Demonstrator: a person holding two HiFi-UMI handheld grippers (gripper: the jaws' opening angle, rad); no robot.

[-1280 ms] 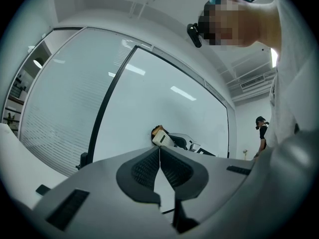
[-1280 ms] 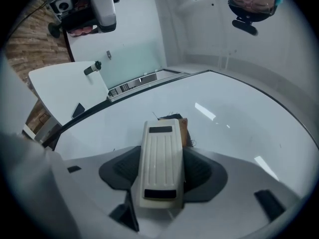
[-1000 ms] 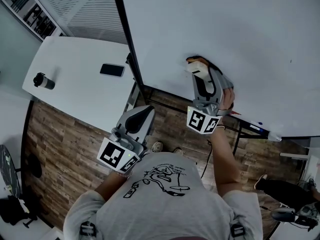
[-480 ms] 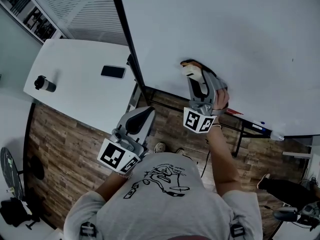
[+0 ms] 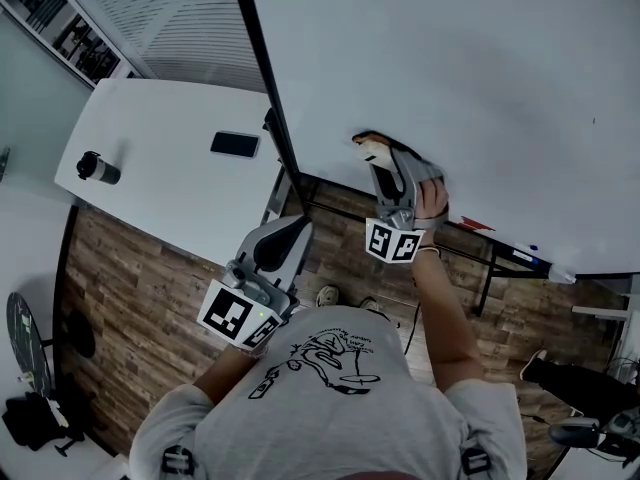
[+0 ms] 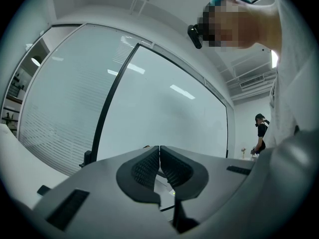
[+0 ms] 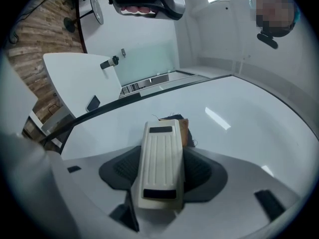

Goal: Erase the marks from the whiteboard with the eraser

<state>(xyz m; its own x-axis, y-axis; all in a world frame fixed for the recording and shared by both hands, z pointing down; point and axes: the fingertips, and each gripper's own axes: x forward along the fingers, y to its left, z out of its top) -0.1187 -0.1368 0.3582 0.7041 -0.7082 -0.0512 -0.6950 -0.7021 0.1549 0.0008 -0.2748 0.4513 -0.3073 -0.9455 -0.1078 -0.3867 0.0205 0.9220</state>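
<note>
Right gripper (image 7: 162,172): jaws clamped on the eraser (image 7: 160,158). In the right gripper view the eraser's long axis runs 6 to 12 o'clock, with its far end pointing at the whiteboard (image 7: 244,128). Left gripper (image 6: 159,164): jaws together, empty.

Right gripper (image 5: 383,163) is holding the eraser (image 5: 369,149) against the whiteboard (image 5: 450,58). Left gripper (image 5: 296,226) is hanging lower, off the board. Phone (image 5: 234,144) and cup (image 5: 98,168) are sitting on the bench (image 5: 160,203).
</note>
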